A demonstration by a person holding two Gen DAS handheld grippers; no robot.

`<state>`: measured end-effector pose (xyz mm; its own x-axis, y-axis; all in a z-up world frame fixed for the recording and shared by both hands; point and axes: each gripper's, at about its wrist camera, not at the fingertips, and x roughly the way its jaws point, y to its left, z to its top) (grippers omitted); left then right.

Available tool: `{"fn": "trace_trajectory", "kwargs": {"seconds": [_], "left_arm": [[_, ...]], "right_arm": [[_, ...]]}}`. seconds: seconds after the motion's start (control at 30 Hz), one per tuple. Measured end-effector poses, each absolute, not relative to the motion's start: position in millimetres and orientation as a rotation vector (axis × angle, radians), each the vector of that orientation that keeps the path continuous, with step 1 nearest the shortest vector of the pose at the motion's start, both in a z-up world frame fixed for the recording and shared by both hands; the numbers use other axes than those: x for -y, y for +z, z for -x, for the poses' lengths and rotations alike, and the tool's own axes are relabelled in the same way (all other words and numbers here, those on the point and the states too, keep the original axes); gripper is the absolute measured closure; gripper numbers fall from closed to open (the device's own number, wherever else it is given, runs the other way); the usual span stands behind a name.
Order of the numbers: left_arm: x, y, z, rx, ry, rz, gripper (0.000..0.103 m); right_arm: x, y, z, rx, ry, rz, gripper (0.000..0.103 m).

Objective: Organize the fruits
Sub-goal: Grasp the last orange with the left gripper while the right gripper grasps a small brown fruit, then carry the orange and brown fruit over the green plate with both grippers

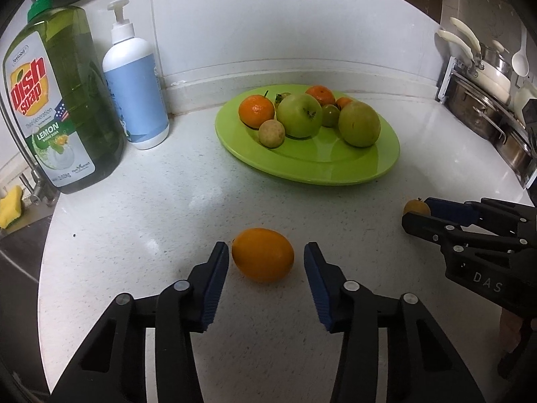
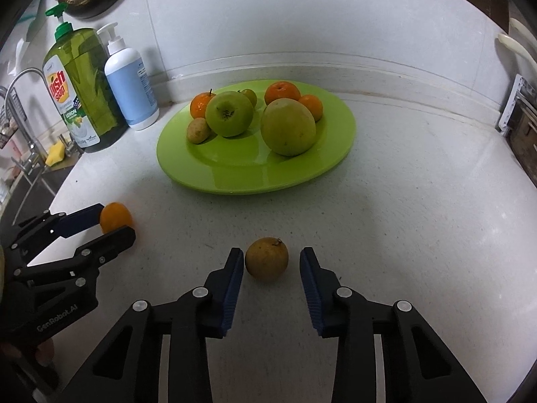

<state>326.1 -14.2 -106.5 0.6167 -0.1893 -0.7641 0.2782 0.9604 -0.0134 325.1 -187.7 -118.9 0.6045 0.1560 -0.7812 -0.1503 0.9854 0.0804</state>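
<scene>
An orange citrus fruit lies on the white counter between the blue pads of my left gripper. The left pad is at its skin and a gap shows at the right pad, so the jaws stand open around it. A small yellow-brown fruit lies between the pads of my right gripper, also with a gap on the right side. Each gripper shows in the other's view: the right gripper and the left gripper. Behind them a green plate holds two green apples, several mandarins and small fruits.
A green dish soap bottle and a white pump bottle stand at the back left by the wall. A yellow sponge and a faucet mark the sink at the left edge. Pots on a rack are at the right.
</scene>
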Motion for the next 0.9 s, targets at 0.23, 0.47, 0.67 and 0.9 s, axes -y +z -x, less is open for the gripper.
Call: {"fn": "trace_trajectory", "kwargs": {"seconds": [0.23,0.47,0.67,0.9], "left_arm": [[14,-107,-327,-0.868,-0.271,-0.112,0.066],[15,-105,-326,-0.865,-0.276,-0.111,0.066],[15,-98,-322,-0.845,-0.278,-0.116,0.066],[17,-85,-312,-0.821,-0.287,-0.115,0.066]], "right_arm": [[185,-120,-325,-0.909,0.186,0.004,0.075],[184,-118,-324,-0.902,0.188,0.010,0.075],[184,-113,-322,-0.890,0.187,0.012,0.075],[183,-100,-315,-0.861,0.196,0.012,0.075]]}}
